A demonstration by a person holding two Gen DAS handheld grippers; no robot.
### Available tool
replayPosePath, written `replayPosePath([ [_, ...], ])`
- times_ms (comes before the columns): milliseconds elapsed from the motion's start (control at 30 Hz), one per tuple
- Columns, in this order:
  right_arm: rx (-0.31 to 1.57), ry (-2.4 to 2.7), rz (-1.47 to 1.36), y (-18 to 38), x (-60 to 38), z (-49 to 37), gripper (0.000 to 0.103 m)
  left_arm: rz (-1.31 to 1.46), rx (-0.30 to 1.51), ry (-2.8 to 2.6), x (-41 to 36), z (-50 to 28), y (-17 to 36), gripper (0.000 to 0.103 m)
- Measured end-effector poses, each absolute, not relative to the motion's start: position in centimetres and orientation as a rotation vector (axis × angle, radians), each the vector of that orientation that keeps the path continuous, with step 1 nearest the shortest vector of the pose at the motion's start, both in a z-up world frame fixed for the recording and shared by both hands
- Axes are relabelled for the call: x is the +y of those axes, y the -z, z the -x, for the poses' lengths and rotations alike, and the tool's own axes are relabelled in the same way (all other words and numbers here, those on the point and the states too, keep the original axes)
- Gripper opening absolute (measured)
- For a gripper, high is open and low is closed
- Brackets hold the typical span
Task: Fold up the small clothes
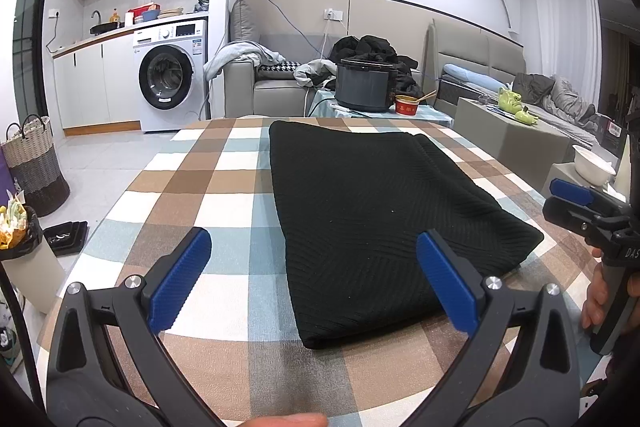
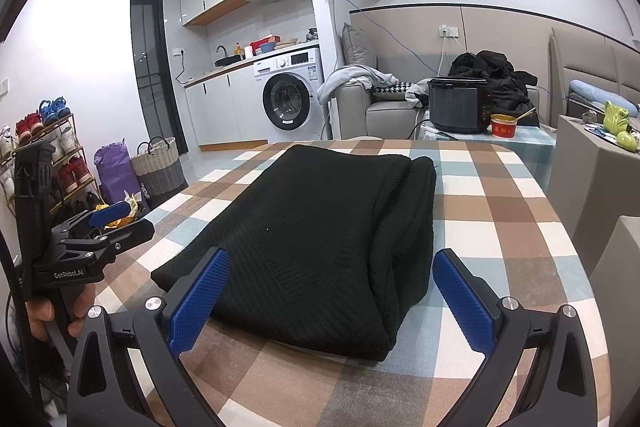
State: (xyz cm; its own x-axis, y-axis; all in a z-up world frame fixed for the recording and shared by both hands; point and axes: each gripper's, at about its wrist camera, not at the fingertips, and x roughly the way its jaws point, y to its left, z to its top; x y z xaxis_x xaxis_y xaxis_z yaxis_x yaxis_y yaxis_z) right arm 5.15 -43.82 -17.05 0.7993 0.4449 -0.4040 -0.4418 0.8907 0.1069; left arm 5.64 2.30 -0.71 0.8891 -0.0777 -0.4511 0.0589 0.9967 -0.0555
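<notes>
a: i'm seeing the black garment (image 1: pixel 372 211) lying folded on the checked worktop (image 1: pixel 224 167).
b: i'm holding the left hand-held gripper (image 1: pixel 314 277) and right hand-held gripper (image 2: pixel 330 297) spread wide, pinching nothing, hovering at its near edge.

The black knit garment (image 1: pixel 384 211) before me is matt cloth with a fine ribbed, chevron weave. Under it, the tabletop (image 1: pixel 224 163) wears a checked woven cloth, soft and dull. My left tool (image 1: pixel 314 269) has matt black plastic arms, shiny metal screws and blue pads (image 1: pixel 180 279) with a rough, diamond-textured grip; my right tool (image 2: pixel 330 291) looks the same.
</notes>
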Motion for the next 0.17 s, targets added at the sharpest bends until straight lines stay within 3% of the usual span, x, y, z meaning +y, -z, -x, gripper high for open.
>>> replayPosePath([
  [167,0.435,-0.476,-0.008,17.00,-43.78,-5.12,0.103,0.040,0.470,0.072,2.33,-5.64,0.72,0.102],
])
